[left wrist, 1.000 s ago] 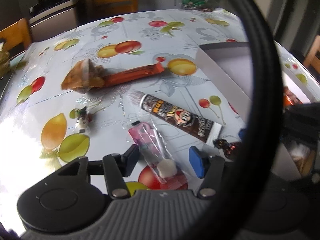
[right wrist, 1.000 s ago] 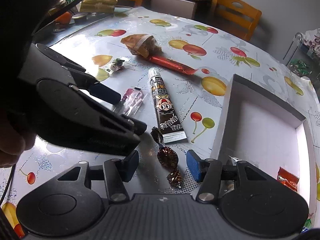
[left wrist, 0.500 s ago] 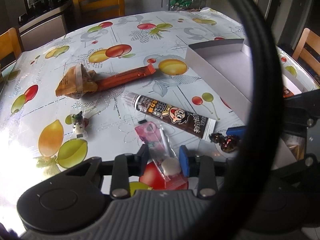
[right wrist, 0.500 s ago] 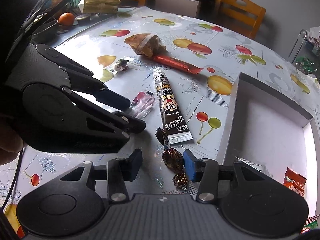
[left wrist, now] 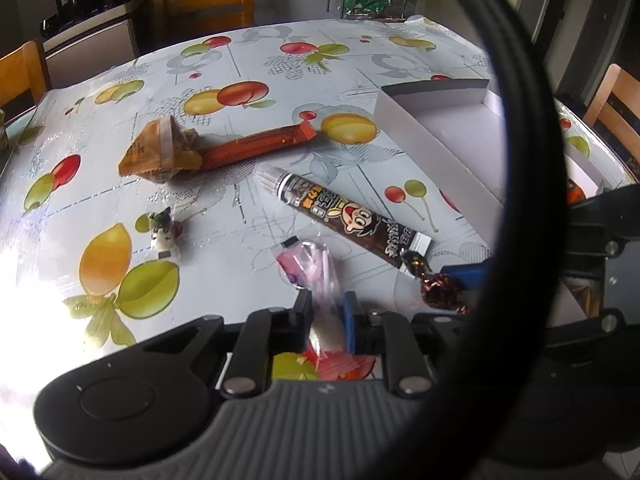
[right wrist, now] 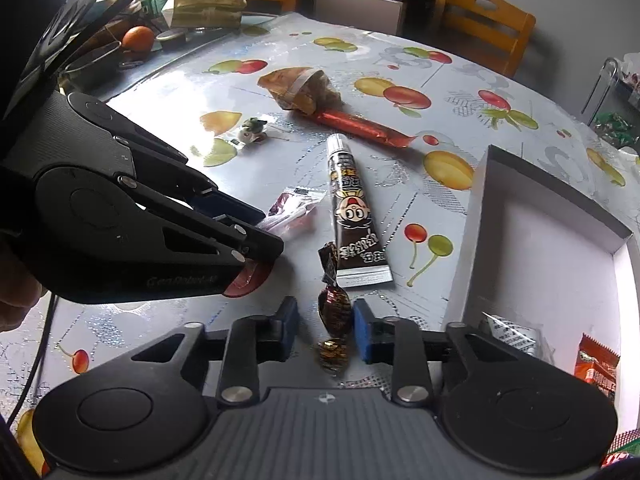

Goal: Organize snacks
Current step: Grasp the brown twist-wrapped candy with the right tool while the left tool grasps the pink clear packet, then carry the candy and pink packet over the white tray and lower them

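My left gripper (left wrist: 327, 314) is shut on a clear pink candy packet (left wrist: 316, 270) lying on the fruit-print tablecloth; it also shows in the right wrist view (right wrist: 294, 210). My right gripper (right wrist: 326, 322) is partly open, its blue pads on either side of a brown twist-wrapped candy (right wrist: 334, 312), a small gap on each side. That candy shows in the left wrist view (left wrist: 438, 286). A brown chocolate tube (left wrist: 346, 218) lies between them and the white box (right wrist: 560, 240).
An orange-red bar (left wrist: 252, 146) and a tan wrapped snack (left wrist: 160, 154) lie further back, with a small white-green candy (left wrist: 162, 234) at left. The box holds some packets (right wrist: 596, 364). Wooden chairs (right wrist: 484, 26) ring the table. Clutter and an orange (right wrist: 138, 38) sit far left.
My left gripper has closed onto the pink packet. My right gripper's jaws have narrowed around the brown candy. Both moved slightly forward.
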{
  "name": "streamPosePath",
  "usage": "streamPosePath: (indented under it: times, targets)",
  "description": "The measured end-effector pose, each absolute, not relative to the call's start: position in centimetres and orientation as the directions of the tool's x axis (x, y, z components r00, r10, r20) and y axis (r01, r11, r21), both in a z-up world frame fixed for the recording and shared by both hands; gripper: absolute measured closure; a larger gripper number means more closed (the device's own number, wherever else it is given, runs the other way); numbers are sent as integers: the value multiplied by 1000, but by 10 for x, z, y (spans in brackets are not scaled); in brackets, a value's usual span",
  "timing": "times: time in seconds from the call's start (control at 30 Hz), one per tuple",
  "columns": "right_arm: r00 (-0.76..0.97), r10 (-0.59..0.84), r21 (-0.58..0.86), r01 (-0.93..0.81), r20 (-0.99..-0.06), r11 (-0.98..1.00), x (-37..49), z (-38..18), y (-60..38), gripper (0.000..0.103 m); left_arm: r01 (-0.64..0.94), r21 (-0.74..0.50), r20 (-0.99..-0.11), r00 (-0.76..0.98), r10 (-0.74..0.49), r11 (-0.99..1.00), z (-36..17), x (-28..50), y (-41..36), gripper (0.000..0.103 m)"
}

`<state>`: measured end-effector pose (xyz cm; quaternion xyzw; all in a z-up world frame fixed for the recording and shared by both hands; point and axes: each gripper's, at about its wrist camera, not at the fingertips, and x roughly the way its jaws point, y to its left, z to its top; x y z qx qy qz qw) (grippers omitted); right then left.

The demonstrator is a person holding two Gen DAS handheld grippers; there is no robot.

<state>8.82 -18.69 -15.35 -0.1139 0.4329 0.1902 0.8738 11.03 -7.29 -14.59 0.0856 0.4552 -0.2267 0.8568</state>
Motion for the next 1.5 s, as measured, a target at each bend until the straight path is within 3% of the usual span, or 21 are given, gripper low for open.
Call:
streamPosePath:
  times: [0.07, 0.73, 1.5]
  targets:
    - [550, 238, -25, -427, -800, 904, 88, -153, -186, 84, 466, -62, -821, 479, -310, 882, -146, 109, -71, 91]
    - [594, 252, -1, -392, -763, 920, 75, -125, -192, 85, 462, -48, -800, 513, -312, 885, -120, 102, -66, 92]
    - [697, 157, -24, -242, -700, 970, 55, -95, -239, 85, 560, -43, -753, 526, -395, 827, -83, 97, -115, 92]
